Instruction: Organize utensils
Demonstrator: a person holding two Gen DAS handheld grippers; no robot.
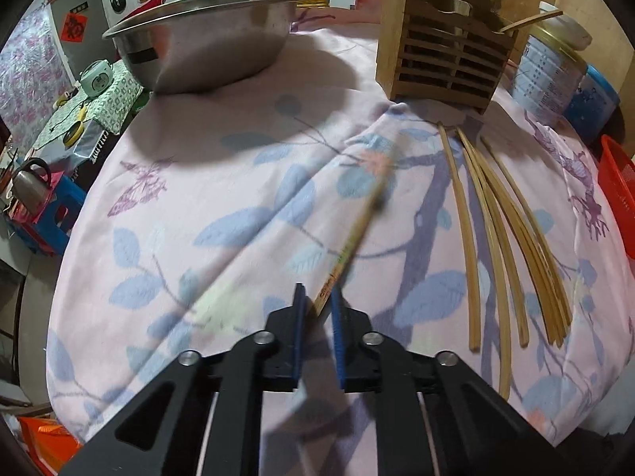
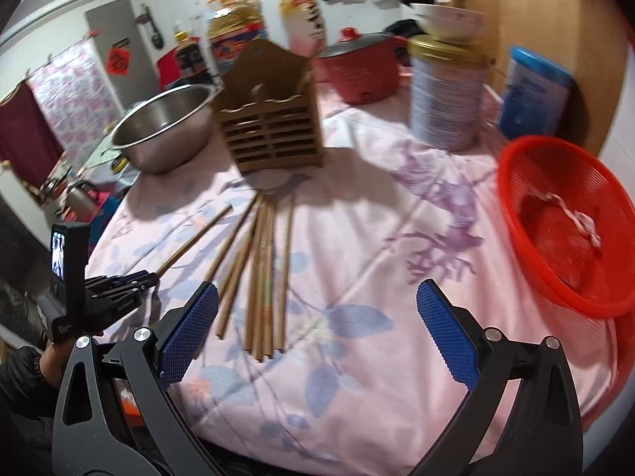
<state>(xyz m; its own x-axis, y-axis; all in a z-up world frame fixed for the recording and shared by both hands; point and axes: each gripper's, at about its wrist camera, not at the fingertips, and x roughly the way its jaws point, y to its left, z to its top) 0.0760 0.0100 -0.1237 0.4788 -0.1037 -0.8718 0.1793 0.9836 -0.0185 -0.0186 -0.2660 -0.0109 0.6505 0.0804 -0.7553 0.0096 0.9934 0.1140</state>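
Pink flowered cloth covers the bench [image 1: 206, 198], where a steel bowl [image 1: 206, 39] and a slatted wooden holder [image 1: 444, 59] stand toward the far edge, with loose bamboo chopsticks [image 1: 500, 230] fanned just before the holder. The left claw [image 1: 317, 305] is clamped on one chopstick [image 1: 357, 234] by its near end, while the right claw [image 2: 317, 317] hangs spread wide and empty near the fan. Light, stiff and smooth, each stick will likely pivot in the pads unless gripped slightly further in from its end.
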